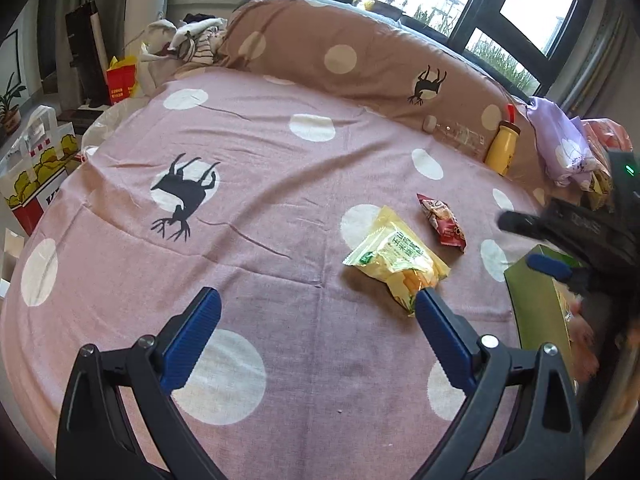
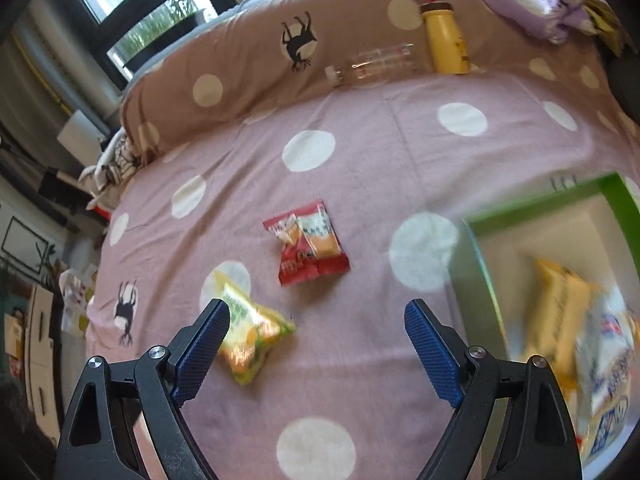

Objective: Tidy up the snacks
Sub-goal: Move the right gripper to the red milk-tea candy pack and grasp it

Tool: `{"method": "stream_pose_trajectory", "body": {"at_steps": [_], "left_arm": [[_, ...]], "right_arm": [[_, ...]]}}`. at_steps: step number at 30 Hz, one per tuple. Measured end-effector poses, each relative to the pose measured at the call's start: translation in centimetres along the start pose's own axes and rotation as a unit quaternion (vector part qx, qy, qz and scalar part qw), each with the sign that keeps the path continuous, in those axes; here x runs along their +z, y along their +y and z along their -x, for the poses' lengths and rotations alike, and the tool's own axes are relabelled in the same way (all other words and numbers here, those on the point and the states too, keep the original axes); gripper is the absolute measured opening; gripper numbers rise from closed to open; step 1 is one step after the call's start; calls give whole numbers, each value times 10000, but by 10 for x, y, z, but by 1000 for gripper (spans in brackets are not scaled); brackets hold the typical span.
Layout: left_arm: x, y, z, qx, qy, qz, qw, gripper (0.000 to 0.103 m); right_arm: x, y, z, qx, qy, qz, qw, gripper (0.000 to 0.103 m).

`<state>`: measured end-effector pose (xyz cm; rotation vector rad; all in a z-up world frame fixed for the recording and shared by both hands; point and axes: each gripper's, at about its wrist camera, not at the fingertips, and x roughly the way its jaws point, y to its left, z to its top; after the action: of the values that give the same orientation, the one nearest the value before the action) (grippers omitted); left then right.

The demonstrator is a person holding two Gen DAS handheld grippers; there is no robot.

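**Two packets left on the bedspread, box waiting at right**

Both grippers hover empty over the pink polka-dot bedspread [image 2: 360, 168], fingers spread wide. The left gripper [image 1: 318, 312] has its right fingertip just touching the near end of the yellow-green crinkly snack packet [image 1: 396, 260], which otherwise lies outside the gap, to the right. The right gripper [image 2: 316, 332] sees that packet partly behind its left finger; the red foil snack packet [image 2: 308, 248] lies farther off, roughly centred ahead. The green-rimmed cardboard box [image 2: 476, 264] sits to the right, already holding packets, likely the collecting place. Blur there hides detail.
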<state>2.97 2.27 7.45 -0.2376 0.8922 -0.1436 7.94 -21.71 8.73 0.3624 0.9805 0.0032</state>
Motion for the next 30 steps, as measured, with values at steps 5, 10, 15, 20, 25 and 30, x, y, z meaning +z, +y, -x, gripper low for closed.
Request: {"method": "stream_pose_trajectory", "body": {"at_steps": [5, 10, 15, 20, 25, 30], "left_arm": [[-2, -2, -5, 117, 110, -121, 9998, 98], [-2, -1, -8, 27, 192, -161, 9997, 98], [0, 6, -7, -63, 234, -2, 9997, 98], [-1, 4, -6, -74, 255, -54, 9996, 98], [-1, 5, -5, -94, 246, 33, 9996, 98], [-3, -1, -7, -124, 305, -36, 9995, 98]], "right_arm": [[18, 12, -53, 70, 230, 186, 9995, 85], [20, 7, -85, -335, 331, 367, 9982, 81], [15, 8, -86, -552, 183, 535, 9969, 58], [7, 16, -77, -573, 273, 654, 9958, 53], [-4, 25, -30, -409, 78, 719, 9965, 53], [-47, 19, 15, 52, 76, 323, 9994, 53]]}}
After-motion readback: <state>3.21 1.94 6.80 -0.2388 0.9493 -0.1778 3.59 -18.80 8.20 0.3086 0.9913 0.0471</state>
